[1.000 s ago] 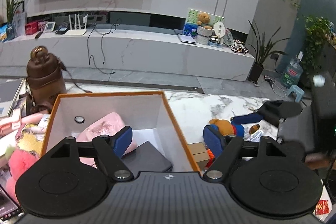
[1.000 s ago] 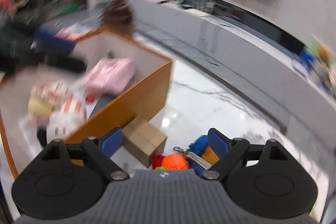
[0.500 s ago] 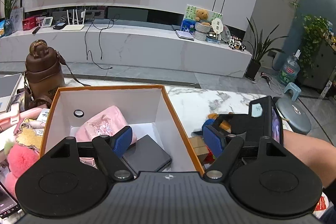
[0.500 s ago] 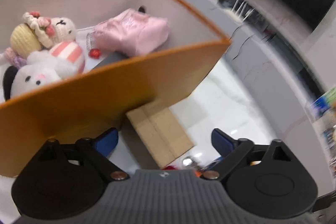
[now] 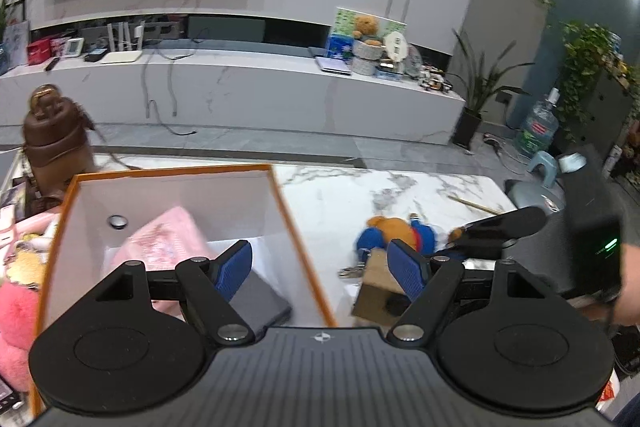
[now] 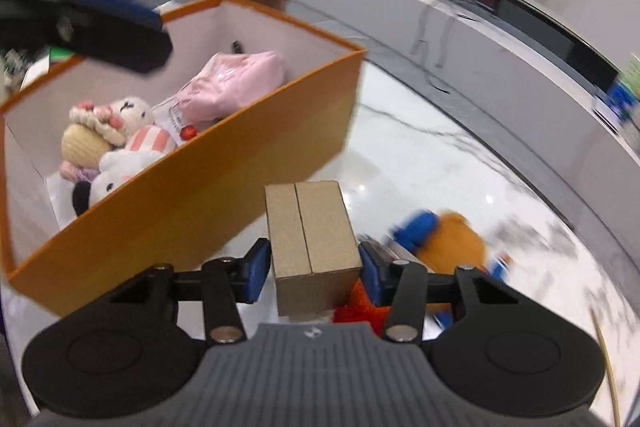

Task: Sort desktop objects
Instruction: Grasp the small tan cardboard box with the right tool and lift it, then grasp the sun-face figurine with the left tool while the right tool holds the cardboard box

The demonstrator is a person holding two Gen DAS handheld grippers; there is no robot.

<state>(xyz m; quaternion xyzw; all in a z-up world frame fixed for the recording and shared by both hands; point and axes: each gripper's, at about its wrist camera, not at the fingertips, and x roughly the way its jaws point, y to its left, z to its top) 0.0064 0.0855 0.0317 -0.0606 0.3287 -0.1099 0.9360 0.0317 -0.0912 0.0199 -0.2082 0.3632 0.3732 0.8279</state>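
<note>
Right gripper (image 6: 312, 267) clamped on a small cardboard box (image 6: 312, 239), seemingly just clear of the table (image 6: 420, 155), beside the orange bin (image 6: 224, 187), left gripper (image 5: 320, 267) spread wide, holding nothing, over the bin's wall.

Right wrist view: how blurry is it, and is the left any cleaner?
Right wrist view: the background and the bear smear with motion, but the cardboard box in the right gripper reads sharp. Left wrist view: mostly crisp, though fisheye bends the orange box rim, and glare spots the upper right wall.
</note>
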